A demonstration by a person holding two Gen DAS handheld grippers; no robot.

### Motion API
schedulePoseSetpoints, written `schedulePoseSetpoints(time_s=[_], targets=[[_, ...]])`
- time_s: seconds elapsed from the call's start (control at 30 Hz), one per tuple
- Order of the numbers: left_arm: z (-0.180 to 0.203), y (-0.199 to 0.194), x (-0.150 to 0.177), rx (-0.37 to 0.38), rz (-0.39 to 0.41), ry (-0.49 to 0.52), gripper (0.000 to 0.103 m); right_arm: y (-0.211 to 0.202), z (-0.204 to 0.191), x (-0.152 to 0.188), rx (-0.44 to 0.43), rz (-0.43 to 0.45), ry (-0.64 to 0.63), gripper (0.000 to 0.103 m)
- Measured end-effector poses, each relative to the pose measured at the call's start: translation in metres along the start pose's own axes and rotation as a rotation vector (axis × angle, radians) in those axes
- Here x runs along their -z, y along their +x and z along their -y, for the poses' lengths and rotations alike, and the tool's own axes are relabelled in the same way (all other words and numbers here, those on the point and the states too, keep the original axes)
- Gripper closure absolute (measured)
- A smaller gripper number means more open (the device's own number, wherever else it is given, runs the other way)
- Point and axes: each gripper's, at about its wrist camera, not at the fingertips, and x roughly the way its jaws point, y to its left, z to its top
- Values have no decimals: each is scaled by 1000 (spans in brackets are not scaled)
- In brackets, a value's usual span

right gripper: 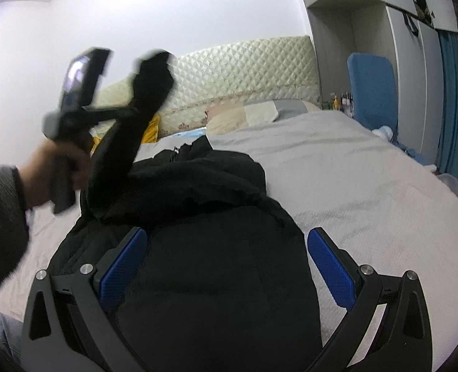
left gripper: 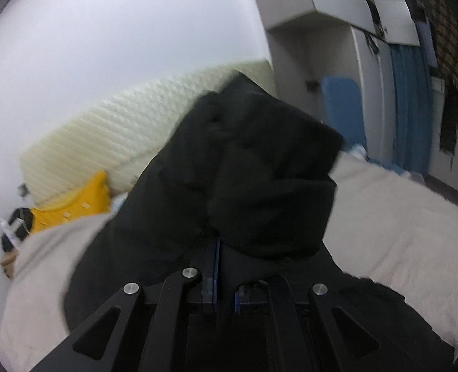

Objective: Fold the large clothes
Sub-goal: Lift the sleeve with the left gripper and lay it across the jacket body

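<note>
Left gripper [left gripper: 219, 248] is lifting a sleeve of the black jacket [right gripper: 210, 248].
It is pinching the cloth; right gripper [right gripper: 229, 260] is hovering spread wide over the bed [right gripper: 352, 179].

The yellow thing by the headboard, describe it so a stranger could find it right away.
Start at the cream quilted headboard at the far end of the grey-covered bed. At its foot, on the side away from the blue chair, lies a crumpled mustard-yellow cloth. Nothing else on the bed is yellow.

We see the jacket [right gripper: 198, 248] lying on the near part of the bed [right gripper: 352, 186], the pillow [right gripper: 253, 113] far behind it against the headboard [right gripper: 244, 71], the chair [right gripper: 371, 90] far right.
</note>
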Motion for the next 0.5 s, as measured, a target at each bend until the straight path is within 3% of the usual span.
schedulePoseSetpoints(time_s=[0.17,0.27,0.37,0.5], targets=[[44,65,48,49,-135,15,97,9,9,5,-8,-24,34,0],[45,86,71,69,-193,1,97,14,14,8,0,-29,51,0],[46,102,75,76,-221,-65,97,21,13,9,-3,-46,59,0],[45,107,80,63,-248,-67,97,22,7,11,11,-43,38,0]])
